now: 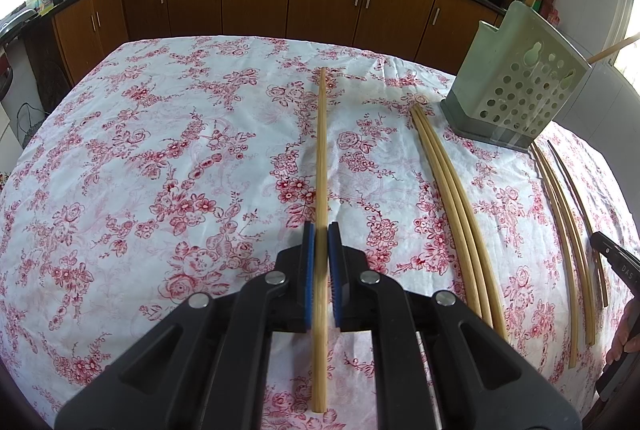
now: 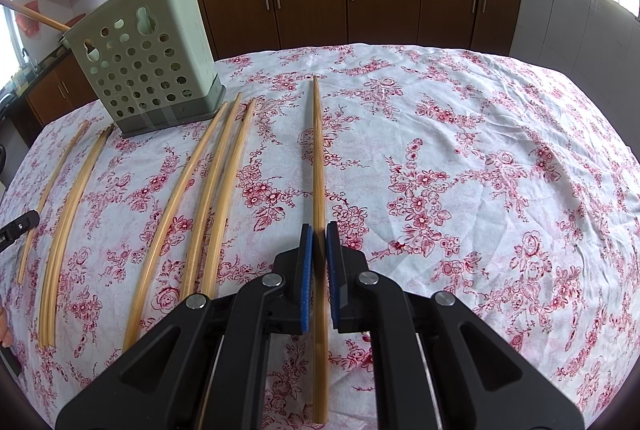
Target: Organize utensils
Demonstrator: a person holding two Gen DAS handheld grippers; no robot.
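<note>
One chopstick (image 1: 321, 165) is lying clamped in the left claw (image 1: 321, 250); another chopstick (image 2: 318, 165) is sitting pinched in the right claw (image 2: 319, 250). Loose chopsticks (image 2: 208, 189) are lying on the floral bench (image 2: 480, 169) between them, before the green holder (image 2: 148, 69) standing toward the far edge.
</note>
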